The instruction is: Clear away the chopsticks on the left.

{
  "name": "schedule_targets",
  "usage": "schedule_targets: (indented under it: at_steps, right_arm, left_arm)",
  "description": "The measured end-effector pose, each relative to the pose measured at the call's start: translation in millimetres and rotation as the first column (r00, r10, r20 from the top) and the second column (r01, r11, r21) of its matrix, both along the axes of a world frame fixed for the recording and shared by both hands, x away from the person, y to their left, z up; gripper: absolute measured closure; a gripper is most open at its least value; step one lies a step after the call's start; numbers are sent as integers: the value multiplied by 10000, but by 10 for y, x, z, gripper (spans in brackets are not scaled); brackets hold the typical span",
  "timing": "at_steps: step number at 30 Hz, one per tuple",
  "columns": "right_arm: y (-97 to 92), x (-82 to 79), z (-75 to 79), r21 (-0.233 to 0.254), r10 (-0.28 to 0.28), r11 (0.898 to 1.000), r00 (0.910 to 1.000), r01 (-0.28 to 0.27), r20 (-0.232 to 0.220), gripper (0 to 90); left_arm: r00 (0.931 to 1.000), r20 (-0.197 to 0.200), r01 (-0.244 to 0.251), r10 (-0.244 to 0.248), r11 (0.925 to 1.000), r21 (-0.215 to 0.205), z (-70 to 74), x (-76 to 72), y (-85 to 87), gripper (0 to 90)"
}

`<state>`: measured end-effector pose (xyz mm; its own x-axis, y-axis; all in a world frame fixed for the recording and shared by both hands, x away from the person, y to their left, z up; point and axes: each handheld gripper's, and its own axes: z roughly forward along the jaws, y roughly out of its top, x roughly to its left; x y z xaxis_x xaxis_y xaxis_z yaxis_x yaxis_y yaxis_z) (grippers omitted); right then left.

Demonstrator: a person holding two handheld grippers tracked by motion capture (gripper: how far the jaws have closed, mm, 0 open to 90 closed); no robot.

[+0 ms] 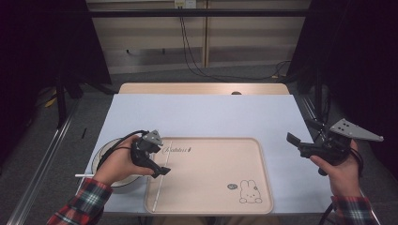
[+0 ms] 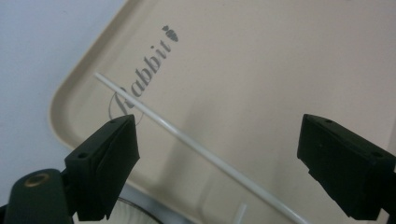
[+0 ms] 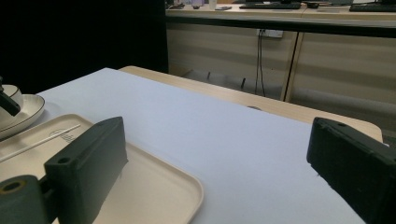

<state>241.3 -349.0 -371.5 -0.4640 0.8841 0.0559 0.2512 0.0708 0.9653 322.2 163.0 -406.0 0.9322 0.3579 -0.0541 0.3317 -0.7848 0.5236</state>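
With 1 white stick (image 1: pixel 163 172) lying on the tray (image 1: pixel 265 174) beneath my left gripper (image 1: pixel 161 171), jaws apart, I judge another stick (image 1: pixel 84 175) at the bowl (image 1: pixel 101 152) left, right gripper (image 1: pixel 295 140) idle, jaws apart.

Matt plastic tray (image 1: pixel 211 187), smooth white stick (image 2: pixel 201 149)

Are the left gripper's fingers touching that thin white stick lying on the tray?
Apart. In the left gripper view the white stick lies on the tray between the wide-open fingers, pressed by neither.
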Motion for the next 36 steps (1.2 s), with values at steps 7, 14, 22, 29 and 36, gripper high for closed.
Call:
schedule_targets:
  at_steps: [7,14,22,29,36]
  right_arm:
    - [-2,1,0,23,8,10000,10000,-8,11,44]
    - [2,1,1,45,27,10000,10000,-27,45,44]
    - [-9,-4,6,130,-96,9999,10000,96,2,44]
    - [1,2,4,84,-86,9999,10000,86,12,44]
    - [-5,1,4,85,-88,9999,10000,87,34,44]
  left_arm:
    - [10000,51,44,-45,9995,308,0,5,3,136]
    - [9994,134,315,-329,9950,951,64,-10,-9,144]
    - [9986,-77,530,-524,9870,1519,4,-43,58,165]
    - [9977,-75,674,-671,9846,1611,4,-75,75,218]
    - [9972,-85,753,-749,9831,1666,13,-83,101,272]
